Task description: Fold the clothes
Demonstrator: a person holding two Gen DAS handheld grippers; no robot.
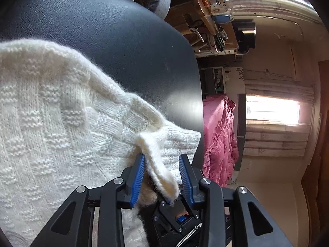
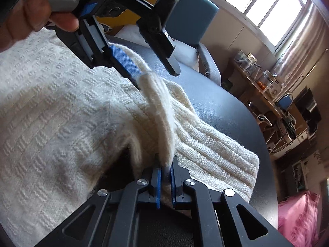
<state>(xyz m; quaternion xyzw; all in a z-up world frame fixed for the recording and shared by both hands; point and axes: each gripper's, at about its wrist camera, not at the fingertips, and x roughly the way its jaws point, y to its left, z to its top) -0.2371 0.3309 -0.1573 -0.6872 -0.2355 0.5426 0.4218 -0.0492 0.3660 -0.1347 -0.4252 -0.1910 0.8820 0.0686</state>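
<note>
Black tool (image 1: pixel 162 158) linkages, blue ribbed pads (image 1: pixel 138 177), silver screws

Left tool (image 1: pixel 162 160) jaws apart, right tool (image 2: pixel 165 165) clamped shut

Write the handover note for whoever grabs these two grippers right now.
Left gripper: jaws open, a folded strip of the cream knitted sweater lying loose between them, not pinched.
Right gripper: shut on the sweater's edge near the ribbed cuff.
Sweater lies across the black leather table, cuff close to the table's edge.
Done: the sweater lies mostly flat on the table; how many folds are already made cannot be told.
Left: probably regrip with the left, carry the held edge over the body, then flatten the fold.
</note>
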